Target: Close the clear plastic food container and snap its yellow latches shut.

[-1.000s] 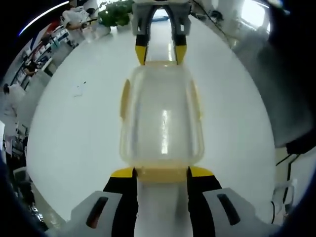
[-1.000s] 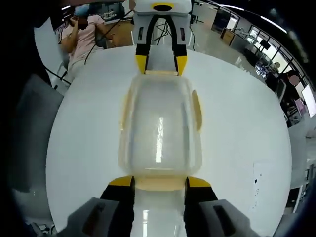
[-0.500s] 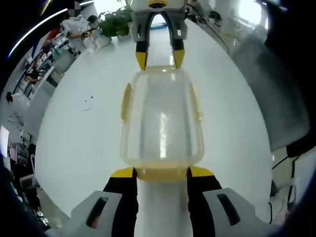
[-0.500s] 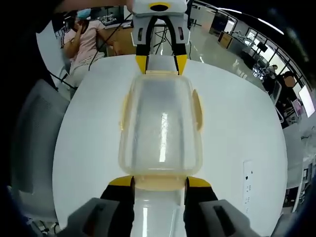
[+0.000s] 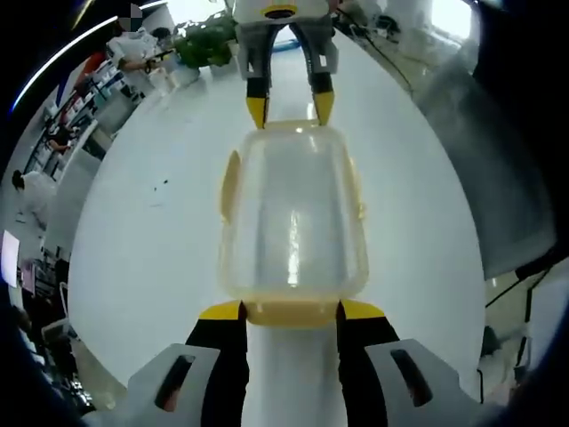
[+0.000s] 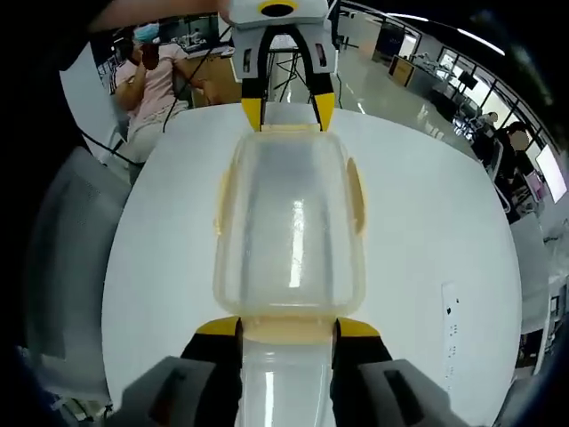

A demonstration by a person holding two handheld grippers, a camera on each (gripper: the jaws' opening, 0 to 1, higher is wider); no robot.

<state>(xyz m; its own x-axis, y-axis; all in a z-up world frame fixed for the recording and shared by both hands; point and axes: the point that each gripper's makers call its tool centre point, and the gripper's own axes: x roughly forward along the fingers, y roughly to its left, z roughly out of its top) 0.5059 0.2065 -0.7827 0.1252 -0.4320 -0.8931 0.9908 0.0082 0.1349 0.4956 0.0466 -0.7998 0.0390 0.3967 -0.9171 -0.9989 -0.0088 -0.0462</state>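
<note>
So the clear plastic food container [image 5: 293,218] sits dead centre in both views on a round white table [image 5: 142,231], lid already down by the look of it, with yellow latches on the long sides [image 5: 228,182] and on each short end. In the left gripper view, the left gripper [image 5: 292,313] rises from the bottom of the frame, jaws apart and straddling the near end latch [image 5: 292,312], tips right at its corners, while the right gripper [image 5: 289,107] does the same at the far end, top centre. The right gripper view mirrors it: right gripper [image 6: 289,331] at the bottom, spread around its latch [image 6: 289,330], left gripper [image 6: 288,111] at the top. What I'd worry about: squeezing from both ends unevenly could make the box skid or tip on that slick table, or a latch might half-catch if the lid isn't seated flush. Can't tell whether the side latches are snapped.
</note>
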